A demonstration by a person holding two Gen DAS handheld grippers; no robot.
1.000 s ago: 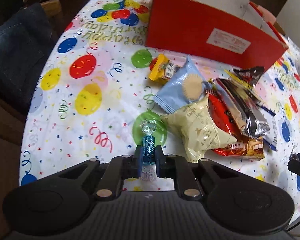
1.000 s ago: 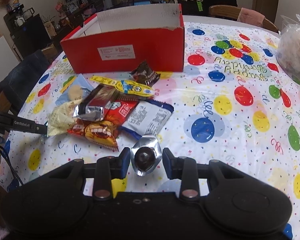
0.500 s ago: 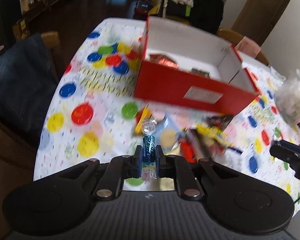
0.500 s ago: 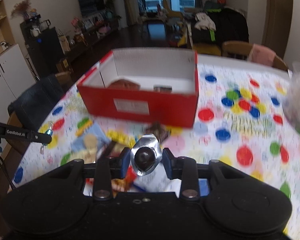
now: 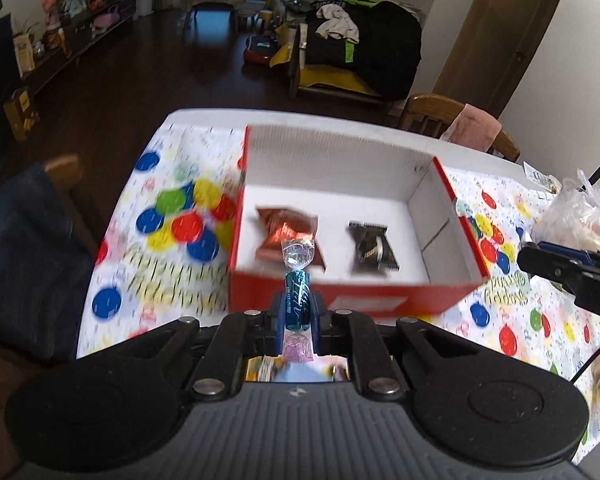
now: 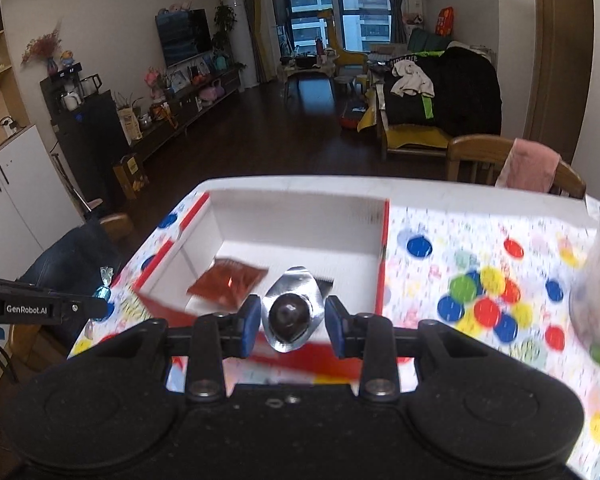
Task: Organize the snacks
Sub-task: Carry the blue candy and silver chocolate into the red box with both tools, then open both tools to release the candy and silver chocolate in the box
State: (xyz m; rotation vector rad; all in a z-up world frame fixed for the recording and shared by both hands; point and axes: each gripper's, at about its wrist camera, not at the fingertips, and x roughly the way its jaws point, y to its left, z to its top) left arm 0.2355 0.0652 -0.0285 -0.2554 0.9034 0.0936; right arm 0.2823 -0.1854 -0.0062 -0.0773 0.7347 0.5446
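My left gripper (image 5: 297,312) is shut on a blue twist-wrapped candy (image 5: 297,300), held in the air just in front of the red box (image 5: 380,300). The box is white inside and holds a copper-red packet (image 5: 288,232) and a dark packet (image 5: 374,246). My right gripper (image 6: 292,326) is shut on a silver-wrapped dark candy (image 6: 291,312), raised before the same red box (image 6: 300,228), where the copper-red packet (image 6: 228,282) shows. The left gripper (image 6: 100,308) with its blue candy (image 6: 102,292) appears at the left of the right wrist view.
The table wears a balloon-print cloth (image 5: 172,216). A clear plastic bag (image 5: 576,216) sits at the right of the table. Wooden chairs stand behind the table (image 6: 500,156) and at its left, one draped with dark cloth (image 5: 16,248). The right gripper (image 5: 572,272) reaches in from the right.
Both grippers rose and moved toward the red box, each still holding its candy. The snack pile dropped out of sight below, and the box's inside came into view.
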